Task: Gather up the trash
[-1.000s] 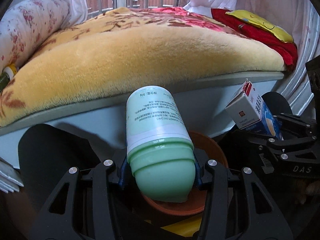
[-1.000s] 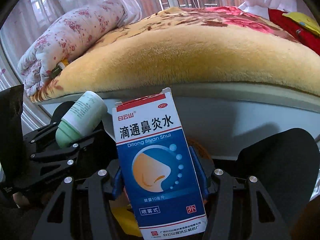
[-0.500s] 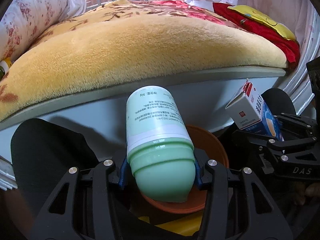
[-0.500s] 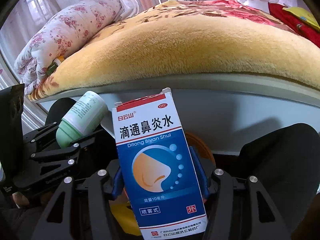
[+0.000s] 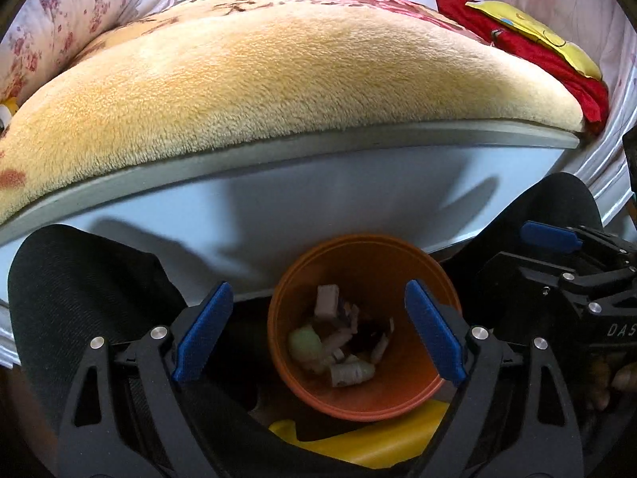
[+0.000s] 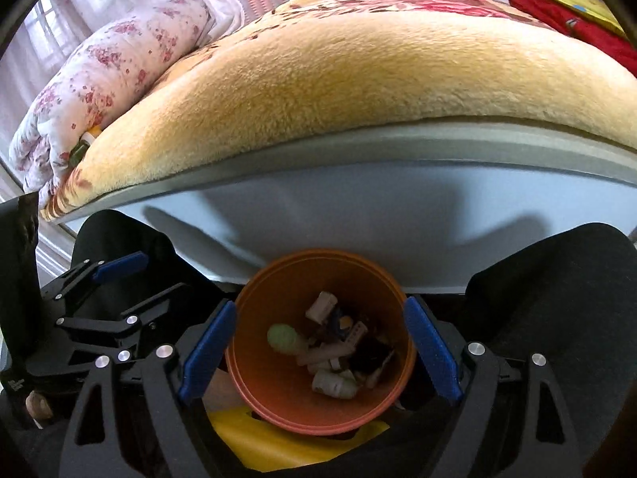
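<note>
Both grippers over orange bin (image 5: 360,394) — jaws just opened, empty.

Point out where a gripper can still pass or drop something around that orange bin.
Free: straight down between the open left gripper and open right gripper, their jaws just opened, into the orange bin; also the wide yellow blanket above. Crowded: the bin's bottom, littered with trash including the green bottle, and the side where both grippers meet.

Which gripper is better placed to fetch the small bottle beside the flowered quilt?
Probably the left gripper. It and the right gripper have just opened, empty, over the orange bin; the bottle lies far left.
</note>
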`<move>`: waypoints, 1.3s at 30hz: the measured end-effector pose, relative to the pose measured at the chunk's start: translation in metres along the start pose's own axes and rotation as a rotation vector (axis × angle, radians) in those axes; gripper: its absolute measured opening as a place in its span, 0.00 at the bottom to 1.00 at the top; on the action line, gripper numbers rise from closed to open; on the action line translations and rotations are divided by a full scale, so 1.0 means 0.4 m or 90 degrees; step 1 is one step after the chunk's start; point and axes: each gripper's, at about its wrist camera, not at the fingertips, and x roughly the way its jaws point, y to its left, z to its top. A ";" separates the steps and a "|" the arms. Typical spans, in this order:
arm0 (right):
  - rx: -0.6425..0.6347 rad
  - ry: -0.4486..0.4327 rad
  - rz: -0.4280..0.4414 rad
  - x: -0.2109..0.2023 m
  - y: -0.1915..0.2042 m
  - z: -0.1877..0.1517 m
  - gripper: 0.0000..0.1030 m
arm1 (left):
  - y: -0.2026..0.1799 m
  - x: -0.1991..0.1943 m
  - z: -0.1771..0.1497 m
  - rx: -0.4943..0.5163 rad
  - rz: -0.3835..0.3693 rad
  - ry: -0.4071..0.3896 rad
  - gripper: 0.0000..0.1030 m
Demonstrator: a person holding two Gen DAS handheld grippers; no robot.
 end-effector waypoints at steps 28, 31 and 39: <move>-0.059 -0.305 -0.130 -0.222 -0.004 0.567 0.95 | 0.155 -0.175 0.532 -0.051 0.131 -0.254 0.92; -0.038 -0.293 -0.131 -0.162 -0.017 0.624 0.95 | 0.172 -0.137 0.574 -0.061 0.130 -0.246 0.92; -0.024 -0.258 -0.145 -0.031 -0.023 0.690 0.95 | 0.227 -0.021 0.668 -0.100 0.127 -0.199 0.92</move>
